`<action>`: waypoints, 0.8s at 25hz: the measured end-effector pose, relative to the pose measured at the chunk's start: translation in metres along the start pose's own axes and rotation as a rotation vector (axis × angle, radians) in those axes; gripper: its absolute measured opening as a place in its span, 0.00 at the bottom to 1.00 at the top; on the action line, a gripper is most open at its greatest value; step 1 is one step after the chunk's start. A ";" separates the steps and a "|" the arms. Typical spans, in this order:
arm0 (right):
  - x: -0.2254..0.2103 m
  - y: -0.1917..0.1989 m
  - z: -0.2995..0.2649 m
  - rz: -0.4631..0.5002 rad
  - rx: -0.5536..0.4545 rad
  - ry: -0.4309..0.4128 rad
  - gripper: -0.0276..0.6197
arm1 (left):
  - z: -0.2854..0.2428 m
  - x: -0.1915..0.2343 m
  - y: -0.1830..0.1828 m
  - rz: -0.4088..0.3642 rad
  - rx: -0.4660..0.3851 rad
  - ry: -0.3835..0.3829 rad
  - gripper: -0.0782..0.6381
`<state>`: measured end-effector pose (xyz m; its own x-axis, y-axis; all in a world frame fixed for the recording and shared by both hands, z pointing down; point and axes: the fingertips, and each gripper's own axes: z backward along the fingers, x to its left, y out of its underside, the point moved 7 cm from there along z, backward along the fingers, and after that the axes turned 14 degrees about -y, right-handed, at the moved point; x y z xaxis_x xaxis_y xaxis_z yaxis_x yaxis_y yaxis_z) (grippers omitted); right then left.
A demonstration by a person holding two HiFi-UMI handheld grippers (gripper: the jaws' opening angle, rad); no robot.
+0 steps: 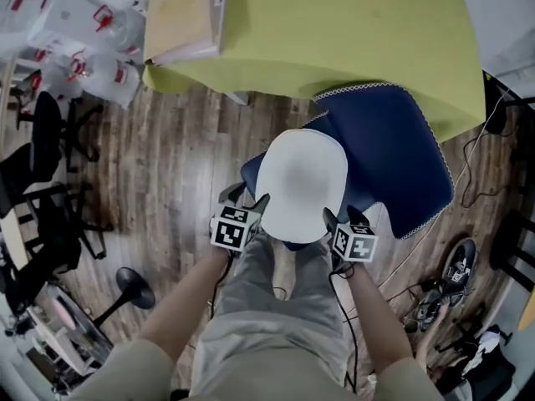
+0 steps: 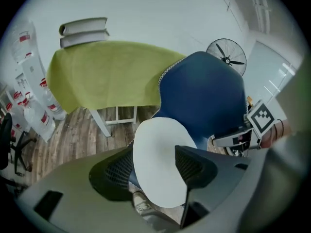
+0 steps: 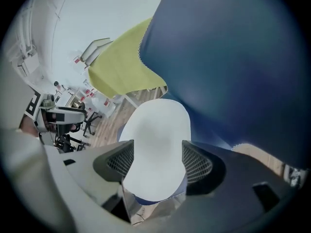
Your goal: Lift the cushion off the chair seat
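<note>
Nearest you, the left gripper [image 1: 249, 200] and right gripper [image 1: 343, 218] hang side by side above your knees. Both are tipped steeply down, and your forearms run in almost parallel. Each has its jaws spread wide and pinches nothing. Each gripper view shows the cushion [image 1: 301, 182] framed in the gap, with the pads off it. The left gripper sits at the cushion's near left edge and the right at its near right edge. Both are very close, though I cannot tell whether either tip touches.

The cushion is a white, rounded pad lying flat on the seat of the blue chair [image 1: 393, 157], with its far end toward the backrest. It looks soft and light, so expect it to sag or fold if you raise it from one side only. The cover looks smooth, and a shallow nip may slip. Take it by the two side edges, opposite each other, with the jaws straddling the rim in a deep bite, and raise both hands evenly.

Beyond the chair stands the table [image 1: 334, 32] under a yellow-green cloth, its edge close behind the backrest.
</note>
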<state>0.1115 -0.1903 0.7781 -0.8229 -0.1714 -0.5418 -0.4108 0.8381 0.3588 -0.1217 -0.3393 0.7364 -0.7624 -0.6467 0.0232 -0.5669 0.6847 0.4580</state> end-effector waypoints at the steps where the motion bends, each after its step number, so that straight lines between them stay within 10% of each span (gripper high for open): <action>1: -0.006 0.001 -0.009 -0.010 -0.003 0.011 0.51 | -0.014 0.002 0.003 0.007 0.016 0.008 0.47; 13: -0.068 0.017 -0.086 -0.103 0.000 0.056 0.55 | -0.130 0.010 0.052 -0.057 0.147 0.103 0.47; 20: -0.083 0.032 -0.109 -0.157 0.006 0.096 0.59 | -0.175 0.016 0.069 0.106 0.240 0.066 0.48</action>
<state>0.1242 -0.2054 0.9176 -0.7827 -0.3483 -0.5158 -0.5349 0.8002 0.2713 -0.1182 -0.3611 0.9242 -0.8040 -0.5822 0.1212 -0.5486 0.8048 0.2264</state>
